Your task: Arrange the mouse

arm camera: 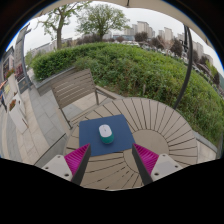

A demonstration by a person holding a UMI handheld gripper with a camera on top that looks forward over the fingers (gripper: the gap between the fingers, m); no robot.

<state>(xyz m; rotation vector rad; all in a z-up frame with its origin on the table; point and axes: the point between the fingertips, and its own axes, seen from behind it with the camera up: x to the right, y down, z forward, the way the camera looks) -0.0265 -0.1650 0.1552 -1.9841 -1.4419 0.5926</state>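
A: Where is the mouse (105,131) found?

B: It is seen lying on a dark blue mat (106,137), roughly at the mat's middle, a little toward the far edge. It is white, with a teal patch at its near end. It is touched by nothing.

A: And the mat?

B: The mat is laid flat on a round slatted wooden worktop (160,125), with pale slats visible all around it.

A: How is the gripper (108,158) placed relative to the mouse?

B: It is held back from the mouse. The mouse is found ahead of the fingers, about on the line midway between them, with the near strip of the mat lying in between.

A: What is the state of the fingers?

B: They are spread wide apart and nothing is held. The magenta pads (76,156) are shown on their inner faces, one at each near corner of the mat.

A: What is seen further out?

B: A slatted wooden chair (74,88) is set at the far left of the worktop. Paving (35,115) is seen to the left, a grassy slope (150,68) beyond, then trees (100,20) and buildings (150,30) under a pale sky.
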